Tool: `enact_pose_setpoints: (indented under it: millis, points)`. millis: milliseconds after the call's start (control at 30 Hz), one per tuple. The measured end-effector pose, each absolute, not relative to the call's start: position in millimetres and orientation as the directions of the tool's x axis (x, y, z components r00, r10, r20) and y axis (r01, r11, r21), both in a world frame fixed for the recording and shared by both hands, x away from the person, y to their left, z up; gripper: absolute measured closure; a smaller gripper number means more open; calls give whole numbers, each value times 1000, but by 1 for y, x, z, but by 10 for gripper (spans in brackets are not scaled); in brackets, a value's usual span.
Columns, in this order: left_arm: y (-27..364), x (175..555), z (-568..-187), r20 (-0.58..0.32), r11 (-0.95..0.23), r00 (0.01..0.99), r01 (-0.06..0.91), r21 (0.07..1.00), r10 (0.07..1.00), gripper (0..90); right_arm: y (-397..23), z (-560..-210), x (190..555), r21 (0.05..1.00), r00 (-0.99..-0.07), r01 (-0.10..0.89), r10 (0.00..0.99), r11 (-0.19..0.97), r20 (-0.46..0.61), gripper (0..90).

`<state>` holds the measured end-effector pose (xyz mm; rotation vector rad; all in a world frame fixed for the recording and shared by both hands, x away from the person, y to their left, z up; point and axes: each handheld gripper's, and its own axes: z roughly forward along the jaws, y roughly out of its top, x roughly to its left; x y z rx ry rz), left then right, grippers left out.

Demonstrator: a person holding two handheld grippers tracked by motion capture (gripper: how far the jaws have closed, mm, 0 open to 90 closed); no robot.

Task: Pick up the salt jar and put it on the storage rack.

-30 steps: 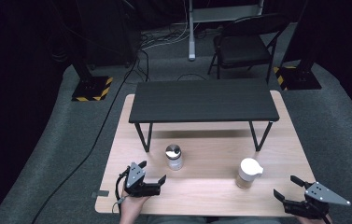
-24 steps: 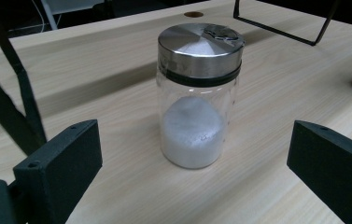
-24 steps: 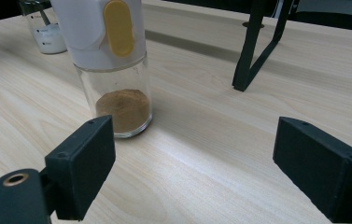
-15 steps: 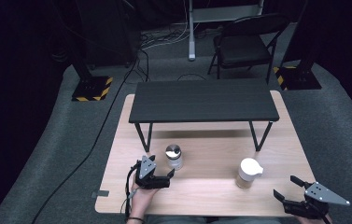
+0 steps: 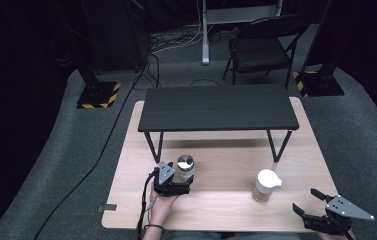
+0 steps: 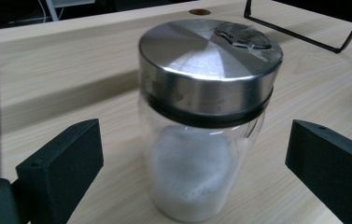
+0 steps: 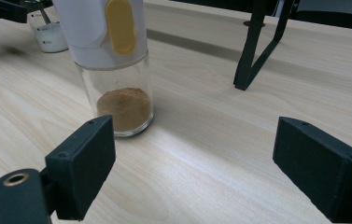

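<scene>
Left claw (image 6: 192,154) set to grasp the jar (image 6: 206,116); nothing lifted yet.
Both claws gape wide, empty: jar between left's jaws, untouched; right claw (image 7: 211,168) near shaker (image 7: 113,60) on bench (image 5: 226,165).

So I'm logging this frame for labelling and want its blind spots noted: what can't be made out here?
- White-lidded jar: its top is cut off by the upper edge of the right gripper view.
- Steel-lidded jar: its base is cut off by the bottom edge of the left gripper view.
- Right gripper: the holding hand lies past the high view's bottom edge.
</scene>
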<state>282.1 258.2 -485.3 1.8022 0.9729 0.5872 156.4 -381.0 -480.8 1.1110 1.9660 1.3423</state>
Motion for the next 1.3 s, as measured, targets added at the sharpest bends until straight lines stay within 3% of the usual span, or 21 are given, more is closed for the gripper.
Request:
enact_pose_setpoints:
  millis: [333,567,667,767,1300]
  points:
    - [249,291,-491,-54,-182,548,368,912,835,54,-381,-481,156,922,-539,342,841,182,34,118]
    - [247,294,-494,-61,-173,531,380,909,845,118,-381,-481,156,923,-539,341,841,180,35,120]
    - [247,296,-496,-62,-174,544,372,912,837,174,-381,-481,156,923,-540,339,841,182,33,121]
    - [248,295,-499,-60,-167,552,352,921,832,284,-381,-481,156,923,-538,340,843,181,33,121]
    - [251,293,-496,-120,-99,534,363,926,837,294,-382,-481,156,923,-539,340,841,180,35,121]
